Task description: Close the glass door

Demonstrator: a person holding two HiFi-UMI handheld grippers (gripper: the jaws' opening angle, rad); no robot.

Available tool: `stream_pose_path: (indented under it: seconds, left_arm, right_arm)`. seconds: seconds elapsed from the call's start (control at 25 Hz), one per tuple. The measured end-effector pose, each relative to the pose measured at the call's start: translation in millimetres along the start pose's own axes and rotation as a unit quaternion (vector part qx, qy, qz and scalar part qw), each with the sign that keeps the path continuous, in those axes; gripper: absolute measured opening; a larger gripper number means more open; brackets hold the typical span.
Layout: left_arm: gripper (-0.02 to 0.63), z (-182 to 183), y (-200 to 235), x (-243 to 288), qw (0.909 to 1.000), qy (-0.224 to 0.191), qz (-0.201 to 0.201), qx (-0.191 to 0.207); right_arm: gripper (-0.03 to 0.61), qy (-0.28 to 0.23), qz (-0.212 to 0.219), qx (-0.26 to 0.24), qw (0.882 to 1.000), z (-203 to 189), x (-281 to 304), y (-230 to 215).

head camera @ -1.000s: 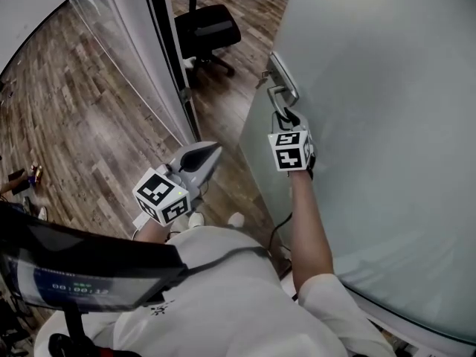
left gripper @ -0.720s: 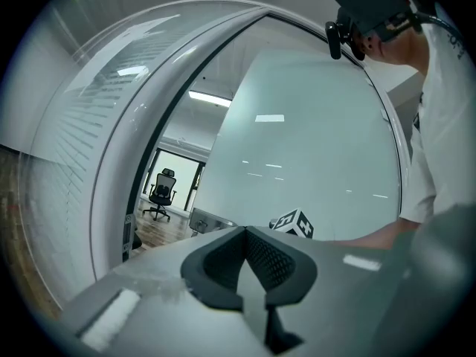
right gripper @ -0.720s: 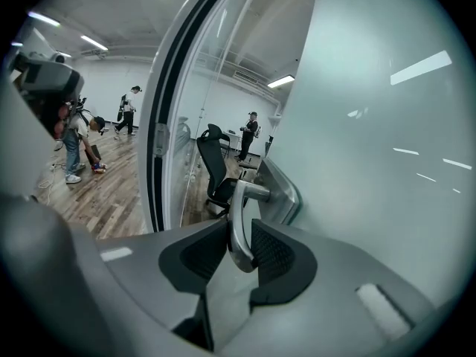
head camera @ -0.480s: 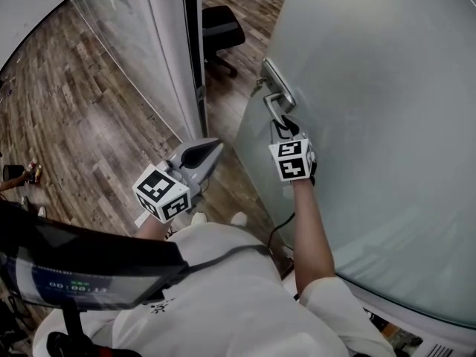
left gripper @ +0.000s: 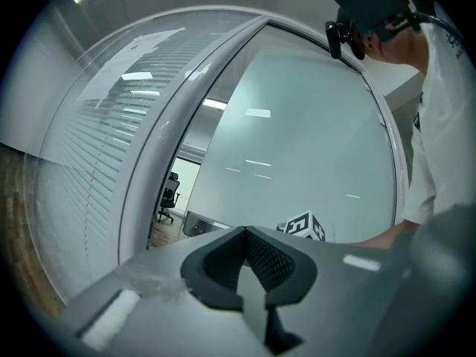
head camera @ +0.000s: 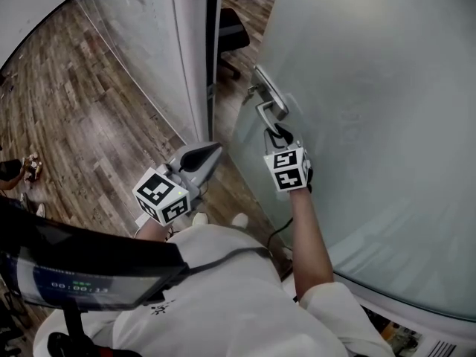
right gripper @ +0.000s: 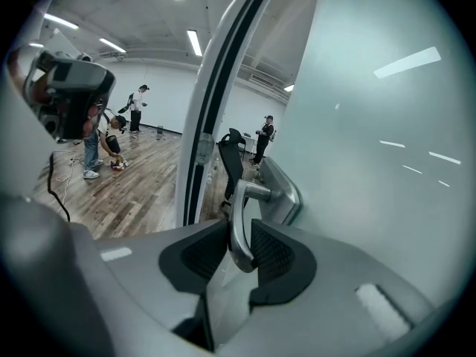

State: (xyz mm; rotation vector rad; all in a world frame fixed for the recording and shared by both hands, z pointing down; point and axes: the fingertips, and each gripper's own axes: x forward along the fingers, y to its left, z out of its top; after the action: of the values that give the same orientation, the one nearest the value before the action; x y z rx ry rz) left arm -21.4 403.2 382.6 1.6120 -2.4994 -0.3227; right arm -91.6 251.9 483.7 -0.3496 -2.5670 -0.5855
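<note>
The frosted glass door (head camera: 372, 125) stands at the right, its edge close to the white door frame (head camera: 195, 58). A silver lever handle (head camera: 266, 110) sits on a metal plate near that edge. My right gripper (head camera: 278, 134) is shut on the lever's hanging end. In the right gripper view the lever handle (right gripper: 239, 222) runs down between the two dark pads of my right gripper (right gripper: 239, 255). My left gripper (head camera: 216, 149) hangs beside the door's edge, below the handle, touching nothing. In the left gripper view my left gripper (left gripper: 245, 248) is shut and holds nothing.
A black office chair (head camera: 232, 32) shows through the narrow gap beyond the door. A glass partition with blinds (head camera: 126, 58) runs along the left over wood flooring (head camera: 82, 125). Several people (right gripper: 93, 147) stand farther off on the floor.
The door has swung toward the frame and the gap has narrowed, hiding most of the chair. My right gripper went left and up with the handle; the left gripper stayed in place in the picture.
</note>
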Motion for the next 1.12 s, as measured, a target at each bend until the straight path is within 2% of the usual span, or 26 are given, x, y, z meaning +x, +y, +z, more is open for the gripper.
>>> stream_pose_path:
  seconds: [0.36,0.76,1.12]
  left_arm:
    - [0.006,13.2,-3.7,17.3,0.9999,0.005,0.012,-0.002]
    - [0.006,14.7,22.0,-19.9,0.9996,0.002,0.03,0.0]
    - [0.006,18.0,27.6,-36.3,0.9993,0.003,0.037,-0.005]
  right_arm:
    - [0.1,-0.008,0.034,-0.011,0.999,5.6,-10.6,2.9]
    - [0.1,-0.017,0.065,-0.024,0.997,20.6,-12.2,53.6]
    - [0.089,-0.019,0.089,-0.052,0.995,31.8,-31.6,87.3]
